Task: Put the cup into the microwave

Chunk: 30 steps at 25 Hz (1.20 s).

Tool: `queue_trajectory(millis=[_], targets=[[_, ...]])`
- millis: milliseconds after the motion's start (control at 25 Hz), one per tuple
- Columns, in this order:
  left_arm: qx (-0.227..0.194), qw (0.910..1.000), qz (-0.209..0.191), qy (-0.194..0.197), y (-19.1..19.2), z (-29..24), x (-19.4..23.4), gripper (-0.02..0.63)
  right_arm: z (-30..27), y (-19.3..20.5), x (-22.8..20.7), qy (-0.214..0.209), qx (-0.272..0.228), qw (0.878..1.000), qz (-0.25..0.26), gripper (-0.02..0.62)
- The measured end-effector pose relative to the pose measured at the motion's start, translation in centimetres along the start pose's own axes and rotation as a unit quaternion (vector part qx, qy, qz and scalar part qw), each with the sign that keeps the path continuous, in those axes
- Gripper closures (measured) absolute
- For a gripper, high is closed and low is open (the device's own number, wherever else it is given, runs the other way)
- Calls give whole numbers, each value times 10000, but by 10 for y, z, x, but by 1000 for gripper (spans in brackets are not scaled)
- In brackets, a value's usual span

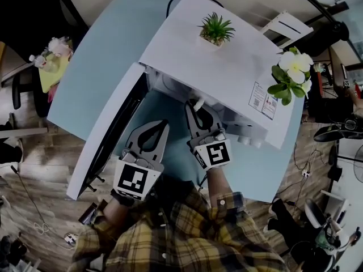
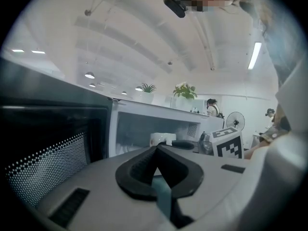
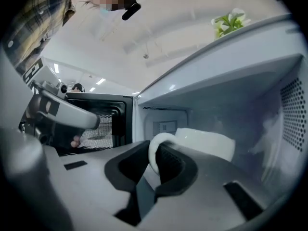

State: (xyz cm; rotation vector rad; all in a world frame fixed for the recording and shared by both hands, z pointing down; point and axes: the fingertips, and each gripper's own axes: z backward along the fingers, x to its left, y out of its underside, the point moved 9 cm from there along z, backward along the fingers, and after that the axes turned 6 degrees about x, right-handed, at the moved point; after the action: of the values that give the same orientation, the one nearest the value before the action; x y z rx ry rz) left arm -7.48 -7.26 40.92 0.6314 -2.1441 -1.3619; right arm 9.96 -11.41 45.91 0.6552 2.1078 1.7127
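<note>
A white microwave [image 1: 227,55] stands on the light blue table [image 1: 102,67] with its door [image 1: 108,135] swung open to the left. My right gripper [image 1: 195,107] reaches into the cavity [image 3: 231,90], shut on the handle [image 3: 153,153] of a white cup [image 3: 207,143]. The cup sits inside the opening, low over the cavity floor; whether it touches I cannot tell. From the left gripper view the cup [image 2: 161,138] shows in the cavity mouth. My left gripper [image 1: 164,123] hangs shut and empty in front of the microwave, between the door and the right gripper.
A small potted plant [image 1: 215,30] and a white flower arrangement [image 1: 292,72] stand on the microwave's top. The open door's dark mesh window [image 2: 45,165] is close on the left gripper's left. Wooden floor with cables lies around the table.
</note>
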Motion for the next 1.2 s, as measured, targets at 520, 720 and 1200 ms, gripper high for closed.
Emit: queue_trajectory(millis=[520,720,1200], targets=[[3,10000,7,-43,2,5,-3,609,-19,19,-13,166,272,9988,-381,551],[-14,10000,14,-56,3,6,-3,609,-25,21,-12,240,194,9986,-437,548],[-16,10000,-42,-19,4,10,-7,609,-27,30,-13,713,504,9930,-795,548]])
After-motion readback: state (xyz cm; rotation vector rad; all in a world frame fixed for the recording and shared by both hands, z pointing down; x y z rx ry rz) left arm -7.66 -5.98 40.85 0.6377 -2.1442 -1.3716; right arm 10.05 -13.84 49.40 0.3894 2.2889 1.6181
